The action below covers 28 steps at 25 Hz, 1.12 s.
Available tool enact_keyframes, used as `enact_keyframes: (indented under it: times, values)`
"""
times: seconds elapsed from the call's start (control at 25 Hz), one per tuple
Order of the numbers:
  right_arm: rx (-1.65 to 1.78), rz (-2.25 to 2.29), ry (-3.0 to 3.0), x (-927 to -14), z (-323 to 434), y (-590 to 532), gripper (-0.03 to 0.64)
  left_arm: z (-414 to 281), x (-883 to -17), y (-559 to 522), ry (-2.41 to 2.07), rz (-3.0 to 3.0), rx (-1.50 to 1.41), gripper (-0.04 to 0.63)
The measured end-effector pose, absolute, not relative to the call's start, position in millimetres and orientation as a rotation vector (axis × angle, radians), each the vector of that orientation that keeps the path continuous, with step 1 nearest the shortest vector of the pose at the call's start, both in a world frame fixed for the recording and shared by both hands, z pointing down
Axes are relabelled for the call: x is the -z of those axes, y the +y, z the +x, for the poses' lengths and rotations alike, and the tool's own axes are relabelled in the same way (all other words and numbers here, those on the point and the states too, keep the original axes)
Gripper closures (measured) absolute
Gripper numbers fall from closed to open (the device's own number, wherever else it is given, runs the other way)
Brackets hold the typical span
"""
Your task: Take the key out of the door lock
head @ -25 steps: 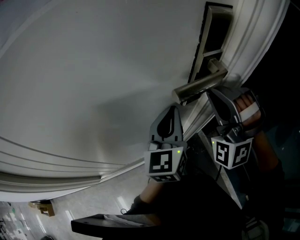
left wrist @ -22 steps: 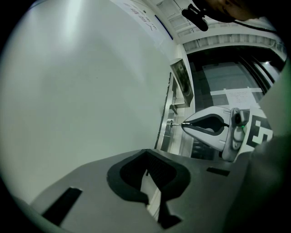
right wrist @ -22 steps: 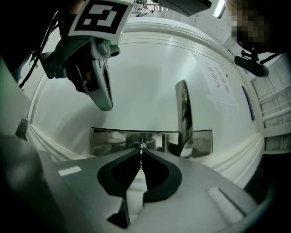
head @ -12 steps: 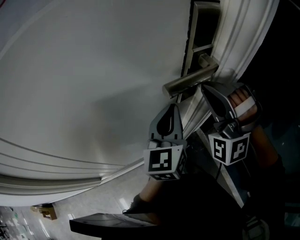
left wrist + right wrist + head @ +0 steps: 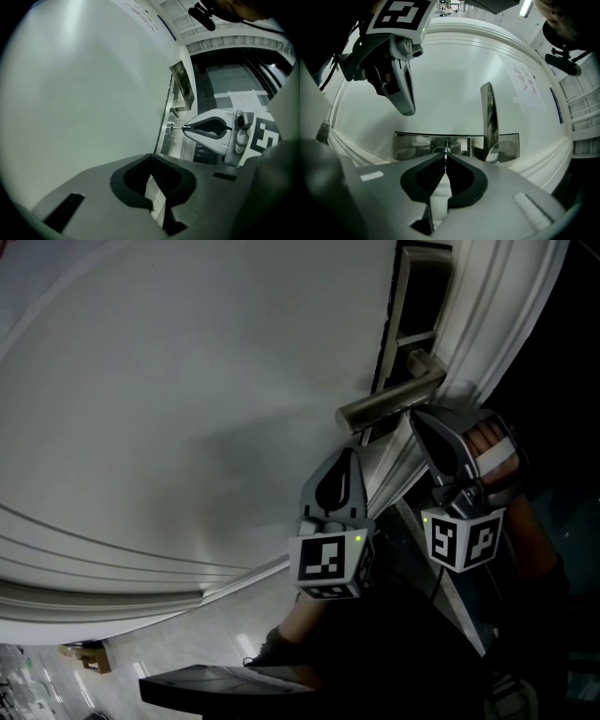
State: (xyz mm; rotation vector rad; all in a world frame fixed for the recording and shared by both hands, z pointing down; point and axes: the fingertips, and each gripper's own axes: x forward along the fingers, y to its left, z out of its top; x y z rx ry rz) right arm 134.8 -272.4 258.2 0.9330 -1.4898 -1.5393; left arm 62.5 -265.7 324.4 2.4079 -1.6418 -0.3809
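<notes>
Two tongs up | right tongs pinched on the key in the door lock, centre frame | left tongs closed, empty, beside door.

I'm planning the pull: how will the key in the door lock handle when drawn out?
The key looks like thin metal, so probably stiff and light. Only a sliver shows between the shut tips of the right hand-held gripper, so it may slip or twist. Pulled off-axis, it could bind in the lock plate.
</notes>
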Motion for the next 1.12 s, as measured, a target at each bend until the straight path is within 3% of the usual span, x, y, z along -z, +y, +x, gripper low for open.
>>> enact_keyframes:
  times: [1.12]
  values:
    - [1.536, 0.935, -1.463, -257.5, 132.3, -269.8, 0.604, 54.7, -323.3, -268.3, -1.625, 2.416, 0.380, 0.595]
